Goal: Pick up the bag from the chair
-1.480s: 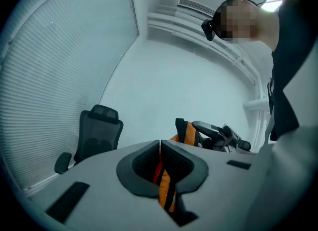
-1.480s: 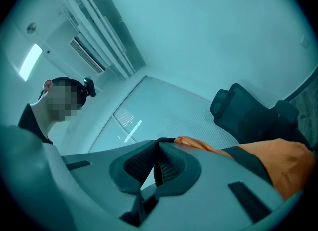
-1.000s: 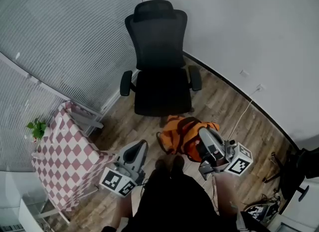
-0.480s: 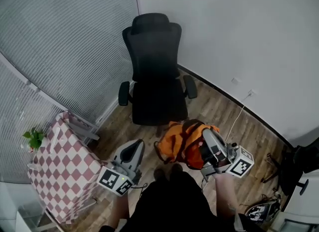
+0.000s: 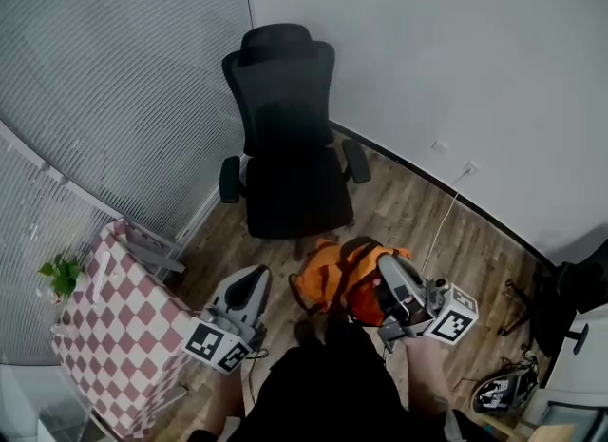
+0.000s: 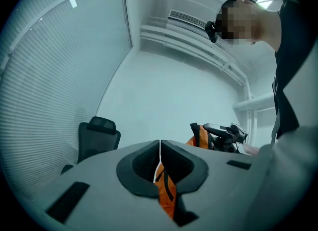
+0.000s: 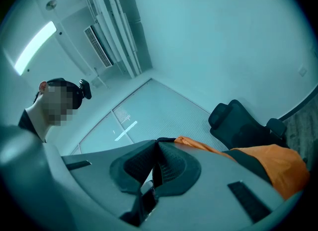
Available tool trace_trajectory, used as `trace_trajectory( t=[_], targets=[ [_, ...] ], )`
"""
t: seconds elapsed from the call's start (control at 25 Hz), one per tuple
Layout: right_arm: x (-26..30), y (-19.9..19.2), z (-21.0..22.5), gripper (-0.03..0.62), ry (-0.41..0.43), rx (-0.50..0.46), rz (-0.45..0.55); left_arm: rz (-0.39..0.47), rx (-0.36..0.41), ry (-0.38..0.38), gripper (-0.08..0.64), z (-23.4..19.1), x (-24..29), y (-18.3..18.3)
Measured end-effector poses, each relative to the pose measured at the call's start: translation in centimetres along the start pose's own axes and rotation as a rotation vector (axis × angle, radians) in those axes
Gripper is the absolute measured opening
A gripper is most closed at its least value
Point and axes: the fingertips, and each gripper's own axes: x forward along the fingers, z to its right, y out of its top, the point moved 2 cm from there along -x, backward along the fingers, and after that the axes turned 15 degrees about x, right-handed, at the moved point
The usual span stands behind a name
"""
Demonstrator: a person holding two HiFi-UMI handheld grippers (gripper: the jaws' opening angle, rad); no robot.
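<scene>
Your right gripper (image 5: 389,274): jaws pressed together, pinching black top loop of orange fabric bag (image 5: 332,278). Bag hangs from it between your two grippers, clear of black mesh office chair (image 5: 290,160), over wood plank floor (image 5: 427,221) just before seat. Your left gripper (image 5: 250,283): jaws closed, orange strap (image 6: 165,195) caught between them.

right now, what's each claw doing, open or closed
Left claw: closed, pinching an orange strap.
Right claw: closed on the orange bag.
</scene>
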Motion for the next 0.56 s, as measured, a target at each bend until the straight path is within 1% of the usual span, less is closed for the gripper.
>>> trace_trajectory(
  t=[0.24, 0.56],
  targets=[
    [-0.3, -1.2, 0.1, 0.028, -0.023, -0.014, -0.013, 0.004, -0.012, -0.017, 0.034, -0.1, -0.3, -0.3],
    [-1.1, -1.6, 0.1, 0.028, -0.036, -0.029, -0.018, 0.002, -0.013, -0.028, 0.034, 0.0, 0.0, -0.5]
  ],
)
